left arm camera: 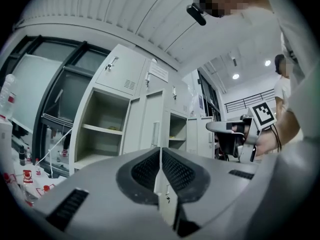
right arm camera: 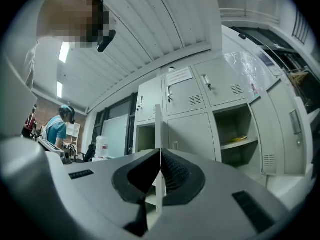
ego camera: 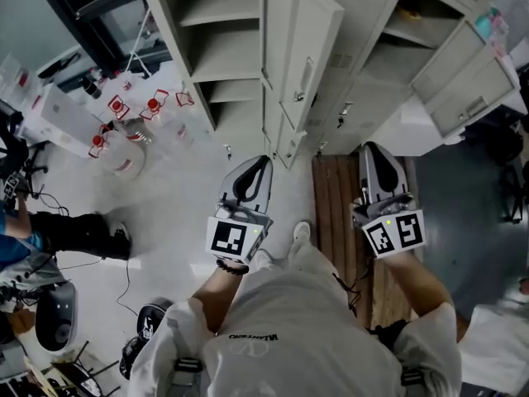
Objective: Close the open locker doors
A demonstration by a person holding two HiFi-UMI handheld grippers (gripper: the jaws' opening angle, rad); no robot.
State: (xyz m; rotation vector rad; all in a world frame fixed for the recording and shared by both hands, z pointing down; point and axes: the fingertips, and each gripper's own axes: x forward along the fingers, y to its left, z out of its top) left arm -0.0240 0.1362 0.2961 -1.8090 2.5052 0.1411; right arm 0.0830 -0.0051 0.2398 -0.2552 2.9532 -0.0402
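Stands facing a bank of pale grey lockers (ego camera: 355, 35), seen steeply from above in the head view. Holds the left gripper (ego camera: 258, 161) out in front, fingers clenched together on nothing, tips aimed at the lockers. Holds the right gripper (ego camera: 374, 147) alongside, well apart from the left, fingers likewise clenched and empty, above a strip of wooden boards (ego camera: 335, 193) laid on the floor. Hangs clear of every door with both grippers.

Faces a middle door (ego camera: 302, 56) swung out toward the person, seen edge-on just past the fingertips in both gripper views. Has a left compartment (ego camera: 216, 52) with shelves standing open on the left of that door. Has a right door (ego camera: 469, 89) swung wide at the far right, with another open compartment between it and the middle door. Shows, in the right gripper view, a small yellowish item (right arm camera: 241, 139) lying on a shelf of that compartment.

Takes in plastic bottles (ego camera: 124, 126) with red labels on the pale floor at the left, and another person's leg (ego camera: 74, 231) near them
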